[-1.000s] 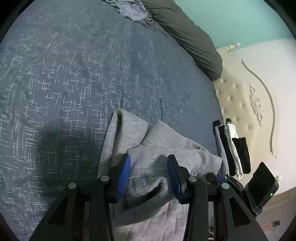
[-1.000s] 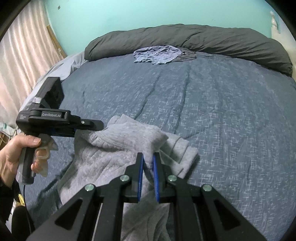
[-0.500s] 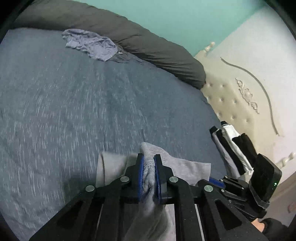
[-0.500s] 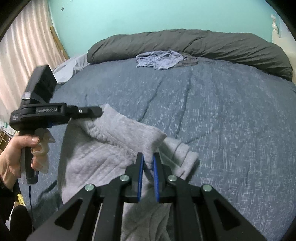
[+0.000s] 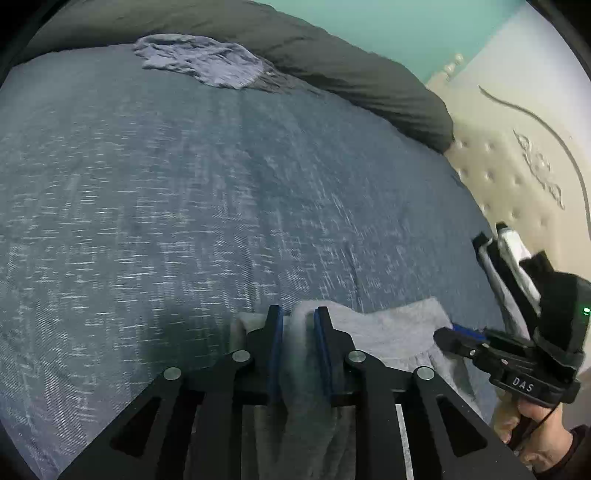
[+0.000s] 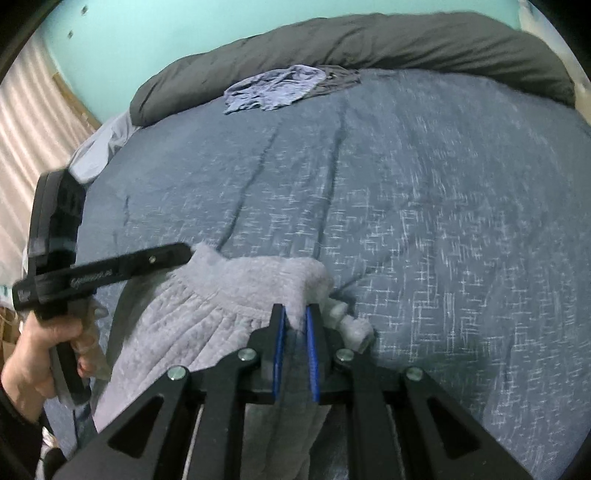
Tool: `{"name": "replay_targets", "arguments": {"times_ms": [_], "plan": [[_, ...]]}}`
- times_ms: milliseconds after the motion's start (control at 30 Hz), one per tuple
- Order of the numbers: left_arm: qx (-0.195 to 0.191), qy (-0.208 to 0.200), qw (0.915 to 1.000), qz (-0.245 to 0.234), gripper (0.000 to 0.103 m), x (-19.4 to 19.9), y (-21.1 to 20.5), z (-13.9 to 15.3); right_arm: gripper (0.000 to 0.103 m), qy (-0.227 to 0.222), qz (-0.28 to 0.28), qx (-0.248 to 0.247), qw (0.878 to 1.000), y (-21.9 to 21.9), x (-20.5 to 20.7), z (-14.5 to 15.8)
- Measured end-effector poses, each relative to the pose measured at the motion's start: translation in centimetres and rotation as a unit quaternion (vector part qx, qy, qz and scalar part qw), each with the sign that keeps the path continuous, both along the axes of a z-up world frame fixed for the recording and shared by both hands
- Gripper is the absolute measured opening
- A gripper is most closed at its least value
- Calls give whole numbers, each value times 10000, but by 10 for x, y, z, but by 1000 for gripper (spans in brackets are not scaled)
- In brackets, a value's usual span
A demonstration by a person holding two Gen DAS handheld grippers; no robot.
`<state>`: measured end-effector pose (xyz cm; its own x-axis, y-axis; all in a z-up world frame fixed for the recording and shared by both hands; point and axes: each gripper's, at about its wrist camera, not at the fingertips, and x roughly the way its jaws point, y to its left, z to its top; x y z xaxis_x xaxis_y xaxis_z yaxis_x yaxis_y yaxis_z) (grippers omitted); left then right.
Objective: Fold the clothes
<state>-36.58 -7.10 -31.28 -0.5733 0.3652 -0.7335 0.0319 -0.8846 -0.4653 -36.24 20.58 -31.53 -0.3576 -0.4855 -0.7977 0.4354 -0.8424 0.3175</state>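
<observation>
the left gripper [image 5: 298,317] is clamped on a fold of the grey garment [image 6: 207,317], the cloth bunched up between its blue pads; its jaws have just been opening a little, yet the fabric is still pinched between them. the right gripper [image 6: 294,314] is likewise closed on the same garment, gripping the other end of its upper edge, and its jaws have eased apart slightly with the cloth still caught there.

the bed [image 6: 424,206], under a blue flecked cover, fills most of both views. a long dark grey bolster-like pillow [image 6: 369,40] runs along its far edge against the teal wall [image 6: 155,33]. a cream tufted headboard [image 5: 517,177] stands to the right in the left wrist view.

the grey garment lies at the near edge of the bed, just in front of both grippers. its gathered band is held up and stretched between the two grips, so its long axis runs across the frame from one gripper to the other, while the body of the cloth hangs down toward the cameras. a loose bit of it sits crumpled on the cover just right of the right gripper.

a crumpled blue-grey garment [image 6: 275,90] lies far off by the pillow. folded black and white clothes [image 5: 513,258] rest near the headboard.

a hand [image 6: 37,350] holds the left gripper's handle.
</observation>
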Motion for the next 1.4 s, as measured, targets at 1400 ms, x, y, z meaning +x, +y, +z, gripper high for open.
{"name": "replay_targets", "arguments": {"times_ms": [1400], "plan": [[-730, -109, 9963, -432, 21, 137, 62, 31, 3, 57, 253, 10, 9997, 9, 86, 47]]}}
